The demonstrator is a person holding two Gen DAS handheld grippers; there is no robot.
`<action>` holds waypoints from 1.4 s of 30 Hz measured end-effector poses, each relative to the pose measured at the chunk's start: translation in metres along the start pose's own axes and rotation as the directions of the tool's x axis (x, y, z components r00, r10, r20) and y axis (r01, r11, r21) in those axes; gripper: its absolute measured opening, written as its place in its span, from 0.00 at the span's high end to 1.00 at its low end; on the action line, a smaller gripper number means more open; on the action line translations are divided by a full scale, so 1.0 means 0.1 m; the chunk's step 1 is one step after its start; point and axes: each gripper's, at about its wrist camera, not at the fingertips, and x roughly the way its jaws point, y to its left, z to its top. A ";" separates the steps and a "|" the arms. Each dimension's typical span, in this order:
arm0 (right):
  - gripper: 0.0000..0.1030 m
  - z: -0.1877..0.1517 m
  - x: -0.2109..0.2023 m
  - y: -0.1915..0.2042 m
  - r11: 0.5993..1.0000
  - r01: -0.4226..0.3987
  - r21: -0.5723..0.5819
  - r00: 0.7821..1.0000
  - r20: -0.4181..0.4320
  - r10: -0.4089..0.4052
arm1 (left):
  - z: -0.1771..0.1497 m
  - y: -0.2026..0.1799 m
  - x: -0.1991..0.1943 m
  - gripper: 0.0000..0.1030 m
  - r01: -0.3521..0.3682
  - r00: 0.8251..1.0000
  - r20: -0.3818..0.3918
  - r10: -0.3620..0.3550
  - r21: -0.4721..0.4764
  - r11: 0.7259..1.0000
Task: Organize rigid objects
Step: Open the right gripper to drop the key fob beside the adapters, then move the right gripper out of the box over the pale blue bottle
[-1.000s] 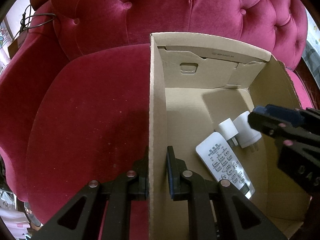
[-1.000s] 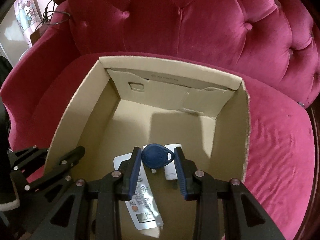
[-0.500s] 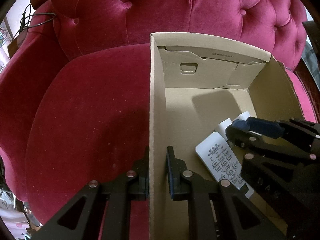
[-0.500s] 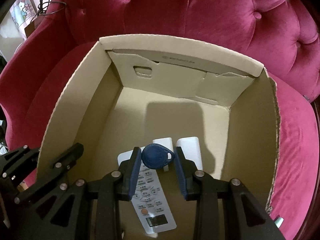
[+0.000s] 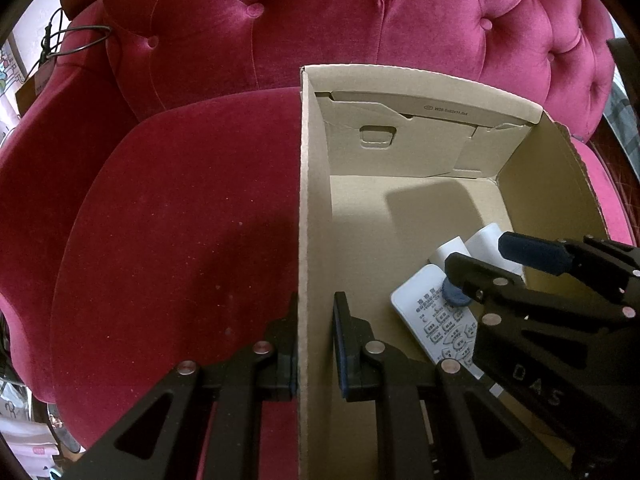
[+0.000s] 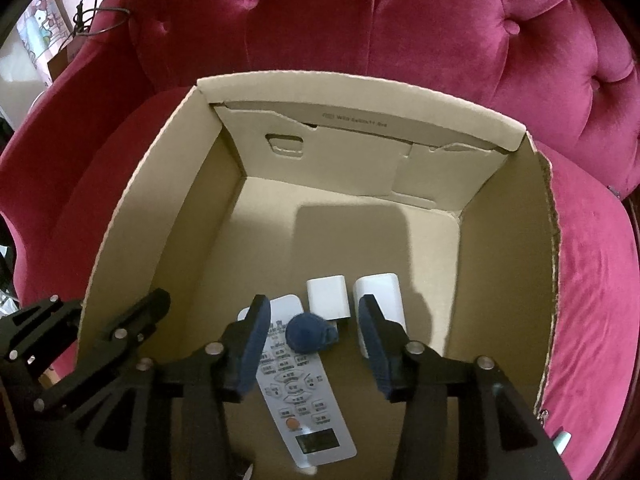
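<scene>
Cardboard box (image 5: 436,109) flap reads roughly "W28.5x22x11.8x4".

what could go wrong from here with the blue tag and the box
The right gripper is opening, and the round blue key tag, free of its pads, sits on the white remote control, so it may slide off. The left gripper pinches the brown cardboard box's wall; pulling could tip it.

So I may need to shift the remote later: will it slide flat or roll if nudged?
The remote looks flat and stiff, lying on the box floor, so it should slide rather than roll. The blue fob lying on it would probably ride along or slip off. It looks light.
</scene>
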 end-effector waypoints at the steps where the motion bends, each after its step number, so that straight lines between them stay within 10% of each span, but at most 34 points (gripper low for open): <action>1: 0.51 -0.01 -0.03 0.00 1.000 -0.001 -0.001 1.000 0.003 0.001 | 0.00 0.00 0.00 0.86 0.001 1.000 0.000 -0.001 -0.001 1.000; 27: 0.37 -0.08 -0.57 -0.18 0.999 0.040 -0.003 0.996 0.085 -0.040 | 0.00 0.00 0.00 0.86 -0.002 1.000 -0.001 0.002 -0.002 1.000; 42: 0.02 -0.16 -0.90 -0.53 0.997 0.067 0.034 0.988 0.135 -0.071 | -0.01 0.00 0.00 0.86 -0.002 1.000 -0.002 0.002 -0.001 1.000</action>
